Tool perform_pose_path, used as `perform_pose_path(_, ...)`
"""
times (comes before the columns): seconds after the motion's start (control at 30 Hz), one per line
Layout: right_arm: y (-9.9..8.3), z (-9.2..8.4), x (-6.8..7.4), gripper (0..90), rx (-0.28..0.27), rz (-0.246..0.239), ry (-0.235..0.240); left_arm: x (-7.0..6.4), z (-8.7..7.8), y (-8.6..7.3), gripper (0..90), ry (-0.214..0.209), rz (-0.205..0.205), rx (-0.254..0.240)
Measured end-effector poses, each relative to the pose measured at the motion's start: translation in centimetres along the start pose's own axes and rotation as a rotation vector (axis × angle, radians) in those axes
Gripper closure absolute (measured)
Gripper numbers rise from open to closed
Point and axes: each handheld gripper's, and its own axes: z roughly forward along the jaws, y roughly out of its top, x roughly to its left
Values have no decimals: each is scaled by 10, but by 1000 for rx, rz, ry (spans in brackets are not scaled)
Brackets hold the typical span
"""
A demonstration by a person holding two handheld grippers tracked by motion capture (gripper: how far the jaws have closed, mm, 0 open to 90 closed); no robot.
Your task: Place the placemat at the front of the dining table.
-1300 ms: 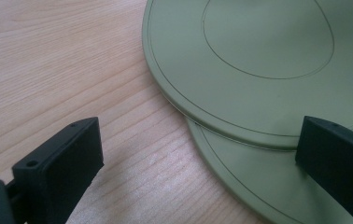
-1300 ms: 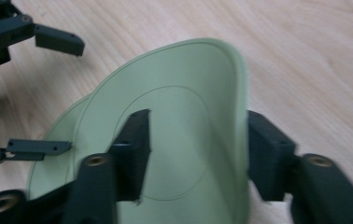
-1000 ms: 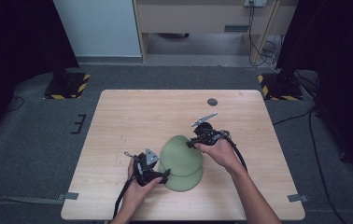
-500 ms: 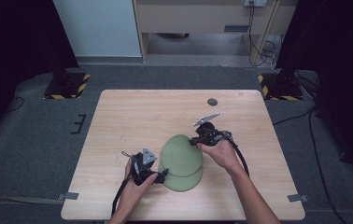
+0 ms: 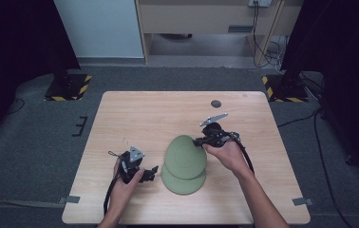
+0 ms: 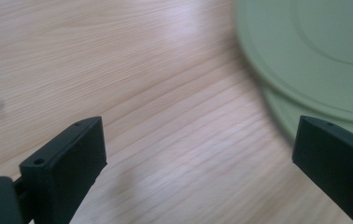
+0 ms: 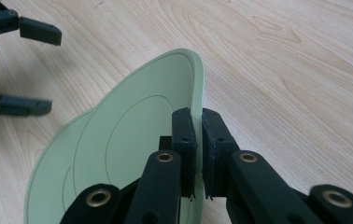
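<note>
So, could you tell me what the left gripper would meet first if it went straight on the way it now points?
Probably the rim of the lower green plate. The left gripper stands open and points across bare table toward it, though its height above the wood is unclear.

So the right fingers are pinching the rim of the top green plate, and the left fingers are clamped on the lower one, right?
Not quite: the left gripper is open beside the plates, holding nothing, as the left gripper view shows. The right gripper does pinch the top green plate by its rim.

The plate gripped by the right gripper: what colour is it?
Pale green, plain; the plate shows best in the right gripper view, its rim pinched by the right gripper.
</note>
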Motion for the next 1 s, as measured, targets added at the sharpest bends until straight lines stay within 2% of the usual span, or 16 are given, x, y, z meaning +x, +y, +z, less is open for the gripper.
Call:
perform_pose_path(0.07,0,-3,1,857,-9,11,9,11,-1,-3,24,22,-45,6)
perform_pose_path(0.2,3,-8,4,857,-20,0,15,25,-2,-8,25,51,-90,24)
perform_pose_path(0.3,5,-12,5,857,-24,-4,15,31,-2,-11,26,66,-105,34)
perform_pose_path(0.53,12,-23,6,858,-50,-3,22,34,2,-15,27,83,-112,70)
perform_pose_path(0.8,16,-35,4,858,-74,8,24,32,5,-16,21,110,-88,69)
perform_pose_path(1.0,22,-44,1,858,-99,26,22,32,6,-15,4,121,-97,69)
